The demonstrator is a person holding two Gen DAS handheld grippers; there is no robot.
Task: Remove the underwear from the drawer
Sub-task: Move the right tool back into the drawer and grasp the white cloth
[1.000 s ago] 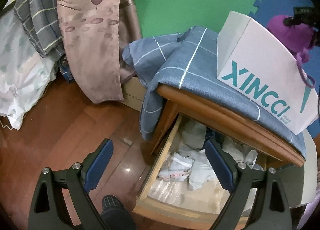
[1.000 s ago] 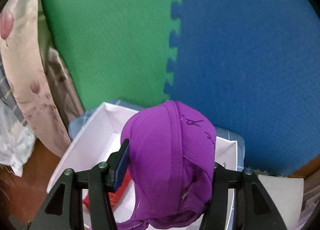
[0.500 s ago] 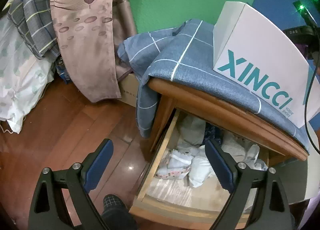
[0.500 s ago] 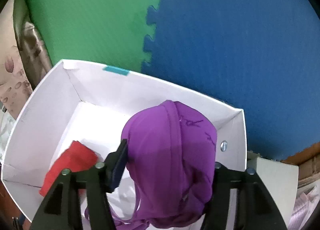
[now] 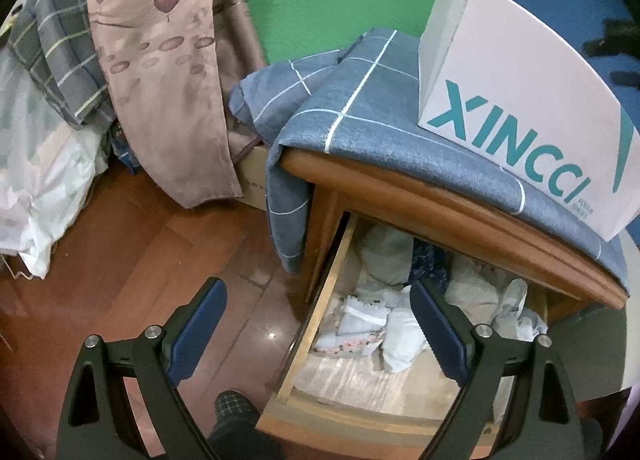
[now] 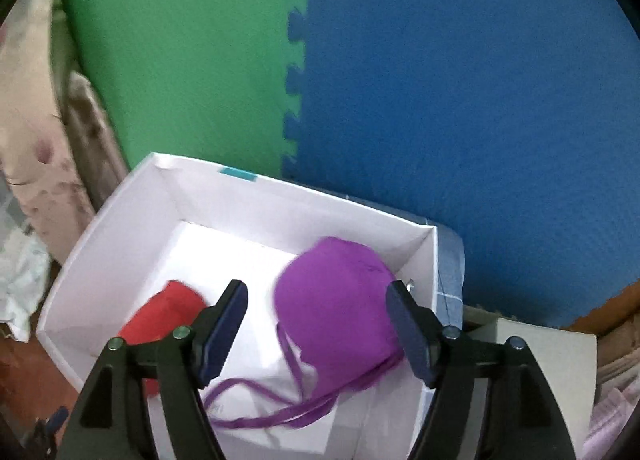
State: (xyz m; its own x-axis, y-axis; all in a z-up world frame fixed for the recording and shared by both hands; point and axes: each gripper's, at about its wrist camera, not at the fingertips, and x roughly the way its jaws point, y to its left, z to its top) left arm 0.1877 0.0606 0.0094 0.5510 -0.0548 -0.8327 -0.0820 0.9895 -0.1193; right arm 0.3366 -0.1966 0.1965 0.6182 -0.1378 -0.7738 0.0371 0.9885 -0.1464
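In the right wrist view a purple bra (image 6: 336, 320) lies inside the white box (image 6: 248, 196), its straps trailing toward me. My right gripper (image 6: 316, 300) hovers over it with its jaws opening, and the pads no longer press on the fabric. A red garment (image 6: 160, 320) lies in the box at the left. In the left wrist view my left gripper (image 5: 320, 308) stands open above the pulled-out wooden drawer (image 5: 316, 320), which holds several pale crumpled underwear pieces (image 5: 372, 324). The box (image 5: 520, 108) sits on the nightstand.
A blue checked cloth (image 5: 360, 120) drapes over the nightstand top and its left corner. Curtains and bedding (image 5: 160, 72) hang at the left above the wooden floor (image 5: 140, 260). Green and blue foam mats (image 6: 440, 80) cover the wall behind the box.
The right gripper moved over the white box and its jaws spread, letting the purple bra drop into the box. The left gripper barely shifted above the drawer.
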